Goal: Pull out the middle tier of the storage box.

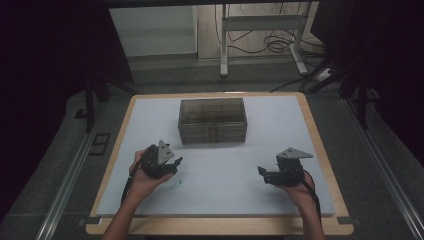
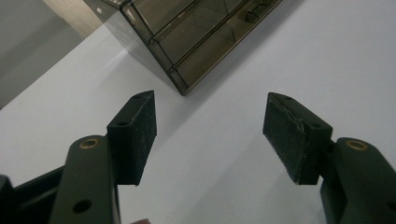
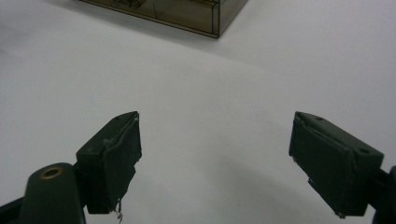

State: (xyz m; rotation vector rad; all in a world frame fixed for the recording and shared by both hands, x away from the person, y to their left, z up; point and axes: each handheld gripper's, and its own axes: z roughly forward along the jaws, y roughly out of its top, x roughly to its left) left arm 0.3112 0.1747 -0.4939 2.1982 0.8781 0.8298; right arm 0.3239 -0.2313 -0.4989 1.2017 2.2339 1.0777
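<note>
Looks barely begun, judging from the layout: smoky translucent box [image 1: 212, 120] sitting untouched toward the far middle of the surface [image 1: 300, 130], well apart from both hands, dividers faintly visible through its walls, lid apparently down though hard to confirm in the dim light. Nothing lifted, nothing carried, nothing lying between any jaws. Left hand-held gripper [image 1: 173, 164] hovering near the front left, angled toward the box, jaws spread wide with bare surface between the pads [image 2: 135, 130]; box corner showing just beyond them in the left gripper view. Right hand-held gripper [image 1: 262, 173] held near the front right, pointing inward across the surface, jaws likewise spread and empty, with a box edge far off at the top of the right gripper view. Left to do, probably: closing in on the box and taking hold or opening it, so nearly everything. Around all this, a dim room: dark curtains down both sides, grey floor, metal rails running along left and right, a white frame on legs [image 1: 260, 35] at the back with loose cables [image 1: 272, 45] trailing under it. Below that, a wooden board with rounded corners, covered almost edge to edge by a pale grey-white sheet. Smallest of all, a faint pale glint [image 1: 175, 185] just beside the left hand, too dim to identify.
</note>
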